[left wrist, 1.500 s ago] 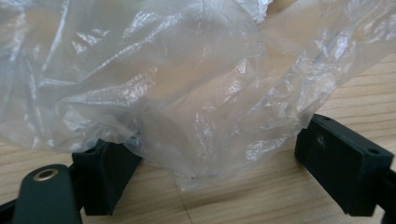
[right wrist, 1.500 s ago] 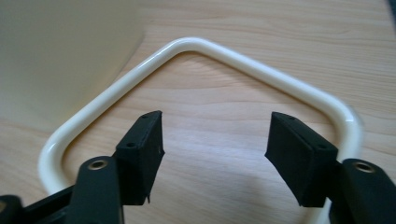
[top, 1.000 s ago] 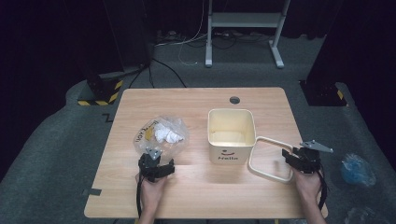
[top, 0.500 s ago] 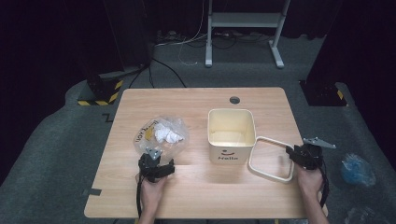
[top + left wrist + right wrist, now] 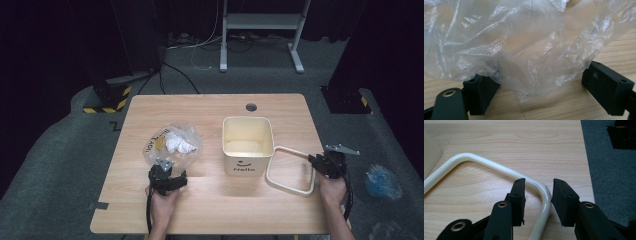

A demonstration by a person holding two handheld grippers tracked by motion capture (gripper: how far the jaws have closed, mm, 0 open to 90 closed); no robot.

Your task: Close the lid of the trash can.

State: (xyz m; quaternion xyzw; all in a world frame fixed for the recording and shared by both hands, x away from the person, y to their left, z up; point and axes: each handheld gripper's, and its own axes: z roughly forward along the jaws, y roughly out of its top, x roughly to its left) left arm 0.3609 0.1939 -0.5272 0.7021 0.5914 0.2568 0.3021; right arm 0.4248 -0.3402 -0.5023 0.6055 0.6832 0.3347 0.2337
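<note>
A cream square bin (image 5: 247, 162) stands open in the middle of the wooden table (image 5: 215, 210). To its right a cream tube frame (image 5: 292, 150) lies flat. My right gripper (image 5: 314, 162) straddles the frame's far right corner (image 5: 544, 202). Its jaws have just been closing, and thin gaps still show on both sides of the tube. Left of the bin lies a clear plastic bag (image 5: 172, 142) with white crumpled stuff inside. At the bag's near edge my left gripper (image 5: 165, 167) is open wide, and the loose film (image 5: 524, 45) hangs between its jaws (image 5: 536, 92).
The table's right edge (image 5: 586, 170) runs just beyond my right gripper, with grey carpet past it. A blue plastic wad (image 5: 380, 180) lies on the floor at right. A round cable hole (image 5: 251, 107) sits at the table's back. A metal stand (image 5: 260, 20) is behind.
My right gripper's jaws have narrowed around the frame's corner, and that hand has shifted slightly. The left gripper and the bag have stayed put.
</note>
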